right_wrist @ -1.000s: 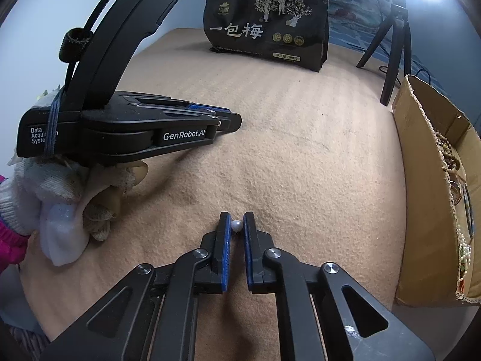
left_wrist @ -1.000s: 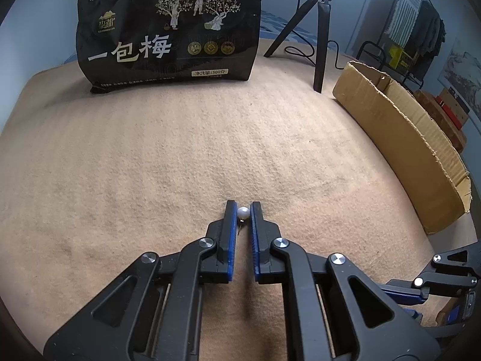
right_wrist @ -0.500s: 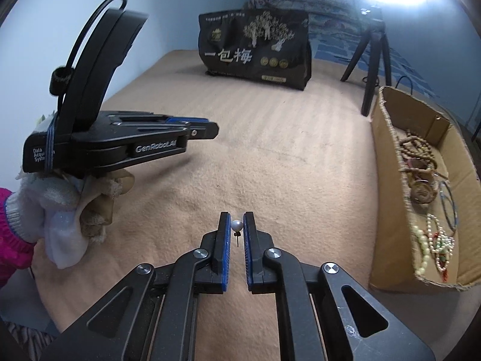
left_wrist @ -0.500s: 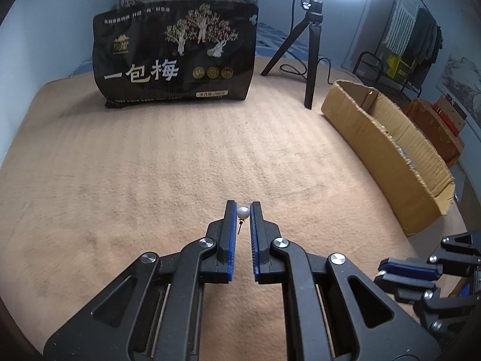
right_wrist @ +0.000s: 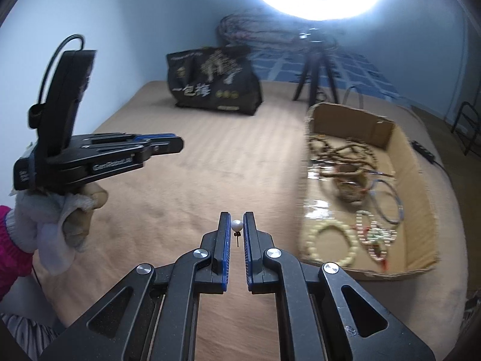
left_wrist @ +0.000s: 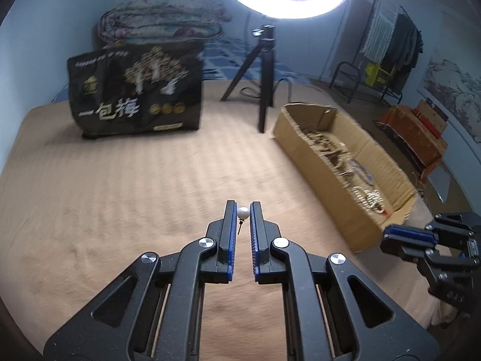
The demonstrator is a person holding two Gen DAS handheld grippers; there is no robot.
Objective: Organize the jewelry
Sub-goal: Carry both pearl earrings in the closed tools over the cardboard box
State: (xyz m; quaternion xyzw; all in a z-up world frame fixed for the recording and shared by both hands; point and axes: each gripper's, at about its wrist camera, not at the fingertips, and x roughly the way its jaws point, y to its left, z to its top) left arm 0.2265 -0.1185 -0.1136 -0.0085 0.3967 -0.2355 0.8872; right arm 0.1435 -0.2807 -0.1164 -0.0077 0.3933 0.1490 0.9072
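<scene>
1. Two pearl stud earrings are held, one per gripper: the left gripper (left_wrist: 243, 206) pinches a pearl earring (left_wrist: 243, 212) at its fingertips, thin post hanging below the bead.
2. Likewise the right gripper (right_wrist: 237, 216) is clamped on a second pearl earring (right_wrist: 236, 226), post pointing down between the blue pads.
3. Both earrings hang in the air above the tan blanket (left_wrist: 120, 186), not touching it.
4. Readable writing: the left gripper's side, seen from the right wrist view, bears "GenRobot.AI", blurred; the black bag (left_wrist: 135, 93) carries the large characters "一包梅" under a tree picture, its smaller print too blurred to read.
5. Pose: both grippers tilt downward; a white-gloved hand (right_wrist: 57, 219) with a pink sleeve grips the left tool's handle.
6. To the right lies a cardboard box (right_wrist: 418, 180) holding bead bracelets and necklaces.
7. Behind it stands a tripod (left_wrist: 264, 75) beneath a glowing ring light (left_wrist: 282, 9).
</scene>
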